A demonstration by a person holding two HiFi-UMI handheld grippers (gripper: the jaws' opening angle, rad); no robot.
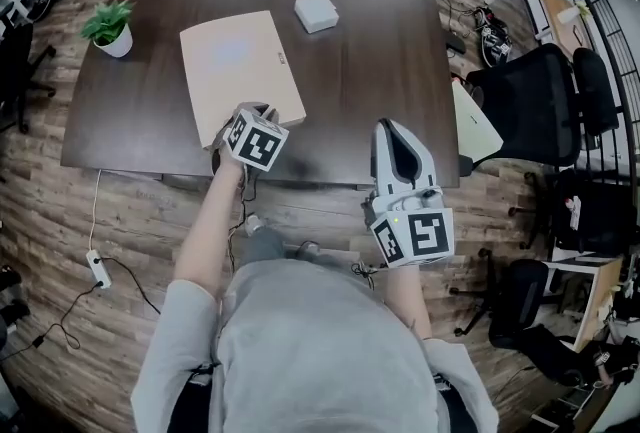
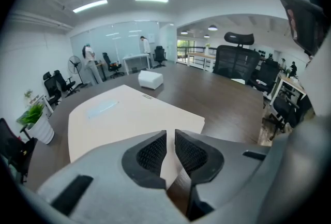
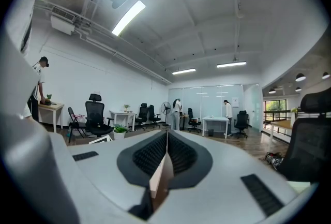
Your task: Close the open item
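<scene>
My left gripper (image 1: 258,113) (image 2: 170,138) hovers at the near right corner of the flat beige case (image 1: 238,63) (image 2: 116,114), its jaws a narrow slit apart and pinching nothing. The case lies shut and flat on the dark worktop (image 1: 370,91). My right gripper (image 1: 388,128) (image 3: 166,137) is right of the case at the worktop's near edge, jaws pressed together and empty.

We find the widest open stretch on the table (image 1: 385,86) to the right of the flat beige case (image 1: 240,61), bare from near edge to far. The white box (image 1: 316,9) stands beyond the case's far right corner, the potted plant (image 1: 110,26) off its far left corner. The left gripper (image 1: 258,116) occupies the case's near right corner; office chairs (image 1: 530,101) line the floor past the table's right side
</scene>
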